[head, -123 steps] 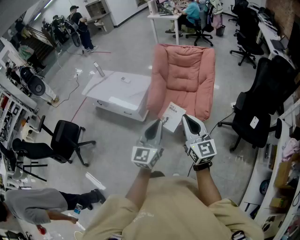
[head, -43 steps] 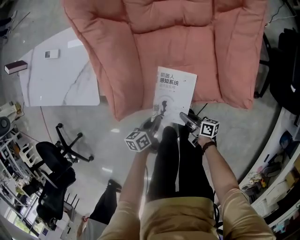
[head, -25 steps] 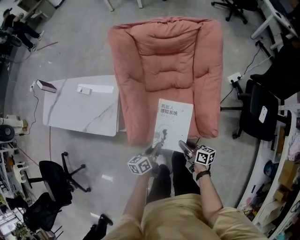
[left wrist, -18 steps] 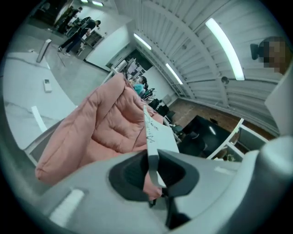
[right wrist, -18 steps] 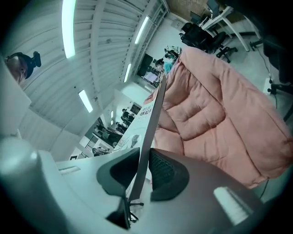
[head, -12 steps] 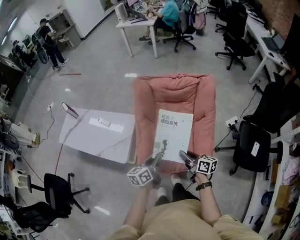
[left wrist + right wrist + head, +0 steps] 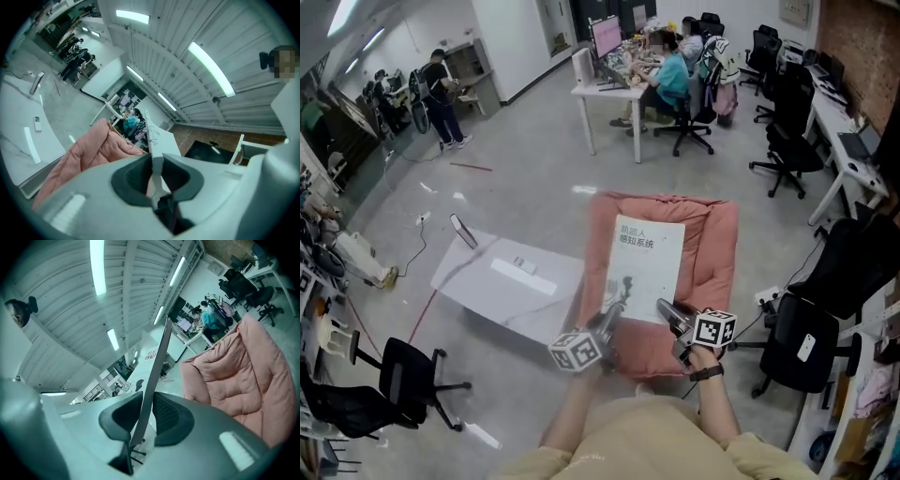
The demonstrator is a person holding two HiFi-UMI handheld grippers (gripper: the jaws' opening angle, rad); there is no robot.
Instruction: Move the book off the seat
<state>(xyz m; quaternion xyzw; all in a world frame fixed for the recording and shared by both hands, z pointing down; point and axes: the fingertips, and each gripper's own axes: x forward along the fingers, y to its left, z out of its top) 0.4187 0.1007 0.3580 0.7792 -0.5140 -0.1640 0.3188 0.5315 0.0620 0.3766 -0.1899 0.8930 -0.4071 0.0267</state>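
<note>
A white book (image 7: 645,265) with dark print on its cover is held up in the air in front of the pink padded seat (image 7: 712,244). My left gripper (image 7: 615,313) is shut on its lower left edge, my right gripper (image 7: 666,311) on its lower right corner. In the left gripper view the book (image 7: 157,140) stands edge-on between the jaws, with the pink seat (image 7: 93,150) below. In the right gripper view the book (image 7: 157,366) is a thin edge clamped between the black pads (image 7: 171,420); the seat (image 7: 243,366) lies to the right.
A white marble-topped low table (image 7: 511,281) stands left of the seat, with a remote (image 7: 523,266) on it. Black office chairs (image 7: 811,328) are at the right and one (image 7: 403,384) at the lower left. People sit at desks (image 7: 661,70) far behind.
The head view has tilted up from straight down on the seat to a look across the room. The book, flat on the seat before, now hangs upright in both grippers above it.
</note>
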